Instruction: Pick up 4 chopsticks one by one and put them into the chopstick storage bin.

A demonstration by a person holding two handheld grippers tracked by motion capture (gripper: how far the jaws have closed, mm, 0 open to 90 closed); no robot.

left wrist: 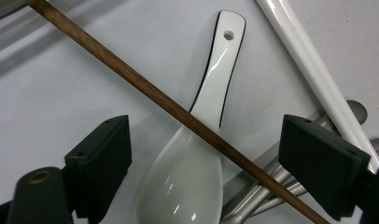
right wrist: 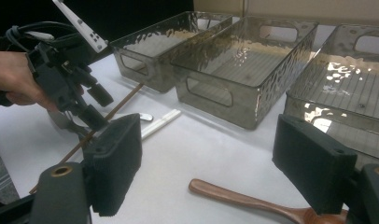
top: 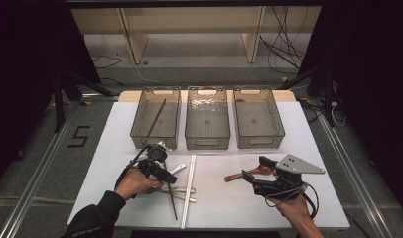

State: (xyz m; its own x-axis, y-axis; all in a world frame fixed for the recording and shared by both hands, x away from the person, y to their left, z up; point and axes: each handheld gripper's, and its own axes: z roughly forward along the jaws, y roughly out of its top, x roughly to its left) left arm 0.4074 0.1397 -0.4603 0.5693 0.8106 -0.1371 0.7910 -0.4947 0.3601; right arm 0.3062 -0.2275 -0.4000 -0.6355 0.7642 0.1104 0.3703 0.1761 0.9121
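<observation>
1. Two open jaws of the left gripper point(left wrist: 204, 158) straddle a wooden chopstick point(left wrist: 155, 98) (lying across a white ceramic spoon point(left wrist: 192, 158)) on the table point(top: 239, 198).
2. The right gripper point(right wrist: 206, 163), jaws wide, hovers over a wooden spoon point(right wrist: 243, 200).
3. Beyond stand three bins point(top: 207, 144).

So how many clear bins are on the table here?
3, in a row along the table's far edge: the left bin with a brown stick lying in it, the middle bin, and the right bin. The middle and right look empty; none seems hidden.

Black sleeve point(top: 93, 218), black jaws, trailing black cables.
</observation>
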